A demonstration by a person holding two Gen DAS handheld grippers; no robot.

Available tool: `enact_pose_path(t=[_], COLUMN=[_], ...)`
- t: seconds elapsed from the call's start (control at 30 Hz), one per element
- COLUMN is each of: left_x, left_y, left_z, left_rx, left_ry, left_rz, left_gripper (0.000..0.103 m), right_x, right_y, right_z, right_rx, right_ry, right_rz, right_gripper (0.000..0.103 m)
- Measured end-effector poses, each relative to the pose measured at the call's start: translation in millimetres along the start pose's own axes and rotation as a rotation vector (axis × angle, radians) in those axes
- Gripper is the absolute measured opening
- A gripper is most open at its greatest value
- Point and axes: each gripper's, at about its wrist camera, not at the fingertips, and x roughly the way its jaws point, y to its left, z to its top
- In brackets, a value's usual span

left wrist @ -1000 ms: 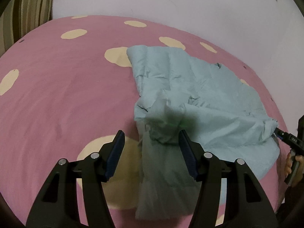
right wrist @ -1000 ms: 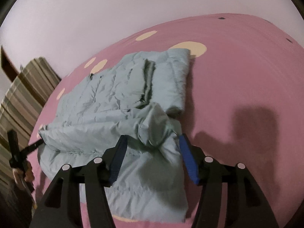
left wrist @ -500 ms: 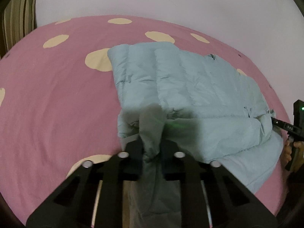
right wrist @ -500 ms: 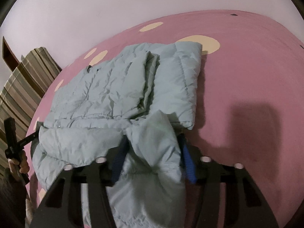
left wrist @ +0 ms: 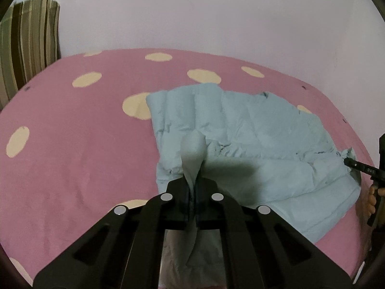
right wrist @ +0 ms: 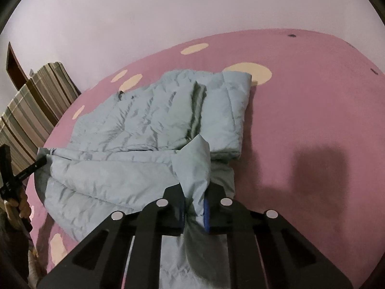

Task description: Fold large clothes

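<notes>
The jacket (left wrist: 252,132) is lying on the bed (left wrist: 72,144). The left claw (left wrist: 192,192) and right claw (right wrist: 195,207), jaws having just closed, are each pinching a near corner. A striped cushion (left wrist: 26,38) is sitting beyond.

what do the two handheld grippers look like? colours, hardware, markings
Both are matte black with angular linkage arms, triangular cut-outs and four round silver pivot pins each. The right gripper has blue finger pads; on the left gripper the pads look dark. Seen from the opposite camera, each has a slim black bar with small white lettering, too small to read. No cables or sleeves show.
</notes>
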Motion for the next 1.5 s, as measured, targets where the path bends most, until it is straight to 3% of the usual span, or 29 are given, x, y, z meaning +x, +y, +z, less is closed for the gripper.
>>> enact_pose_path(t=[0.13,0.33,0.53,0.77,1.03,1.2,1.5], left_x=[-12.3,-4.8,43.9,118.5,200.0,225.4,246.4], left_y=[-5.5,-7.2,-8.6,-3.5,-0.3,2.4,2.6], left_z=[17.1,63.4,117.4,155.0,150.9,136.7,121.2], left_rx=[0.014,0.024,0.043,0.03,0.062,0.059,0.058], left_ry=[-0.053,-0.103,-0.089,-0.032,0.081,0.127,0.133], left_rz=[0.021,0.075,0.156,0.231,0.328,0.337,0.35], left_gripper=[0.003,0.003,0.003,0.003,0.003,0.003,0.003], right_x=[-15.2,-18.1,18.1,85.5,156.0,178.4,192.6], right_y=[8.1,17.9,16.3,3.4,-17.5,-29.1,-33.7], right_z=[15.7,66.5,123.6,167.7,171.1,158.7,152.3], right_rx=[-0.015,-0.035,-0.02,0.034,0.069,0.097,0.099], right_ry=[-0.053,-0.133,-0.146,-0.101,0.005,0.044,0.044], right_rz=[0.008,0.002,-0.012,-0.044,-0.095,-0.105,-0.11], right_gripper=[0.008,0.008,0.008,0.008,0.008,0.008,0.007])
